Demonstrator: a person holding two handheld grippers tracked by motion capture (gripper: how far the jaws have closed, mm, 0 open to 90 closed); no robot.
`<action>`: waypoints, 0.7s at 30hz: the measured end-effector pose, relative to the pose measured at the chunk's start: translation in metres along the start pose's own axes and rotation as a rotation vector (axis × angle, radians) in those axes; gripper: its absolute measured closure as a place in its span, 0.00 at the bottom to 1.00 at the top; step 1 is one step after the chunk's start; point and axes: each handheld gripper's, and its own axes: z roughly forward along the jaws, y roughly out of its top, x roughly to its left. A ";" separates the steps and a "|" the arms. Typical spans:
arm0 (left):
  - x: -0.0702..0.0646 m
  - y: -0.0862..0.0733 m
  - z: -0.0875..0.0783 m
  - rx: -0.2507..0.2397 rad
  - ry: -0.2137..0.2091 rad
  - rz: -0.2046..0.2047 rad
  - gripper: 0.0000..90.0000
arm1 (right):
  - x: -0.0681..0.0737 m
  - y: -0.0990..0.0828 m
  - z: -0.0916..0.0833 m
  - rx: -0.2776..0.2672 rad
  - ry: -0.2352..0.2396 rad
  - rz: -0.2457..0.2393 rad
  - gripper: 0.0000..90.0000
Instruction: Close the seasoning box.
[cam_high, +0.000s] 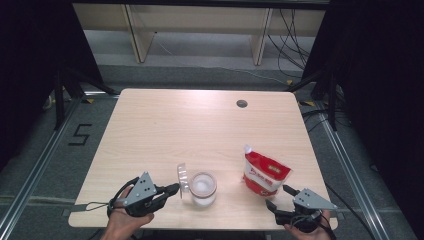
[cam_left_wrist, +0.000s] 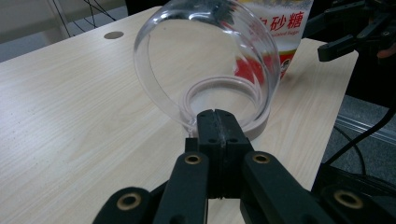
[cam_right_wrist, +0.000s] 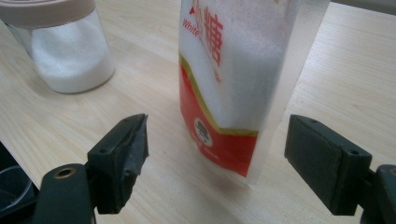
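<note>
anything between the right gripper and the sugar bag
Nothing: in the right gripper view, bare table runs from the open right gripper to the sugar bag, which stands just ahead of its jaws, untouched.

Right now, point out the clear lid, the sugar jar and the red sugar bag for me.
clear lid (cam_left_wrist: 205, 60): left gripper view, on its transparent dome.
sugar jar (cam_high: 203, 190): high view, on the white sugar seen through its open mouth.
red sugar bag (cam_right_wrist: 219, 135): right gripper view, on the red band low on its front.
</note>
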 end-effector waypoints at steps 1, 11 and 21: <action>-0.001 0.001 0.001 -0.004 0.000 0.000 0.99 | 0.000 0.000 0.000 -0.002 0.005 0.003 0.25; -0.005 0.008 0.007 -0.007 -0.022 0.022 0.99 | 0.001 0.000 -0.001 0.004 0.003 0.018 0.25; 0.002 -0.002 0.000 -0.005 -0.028 -0.034 0.88 | 0.000 0.000 -0.001 0.000 0.005 0.001 0.25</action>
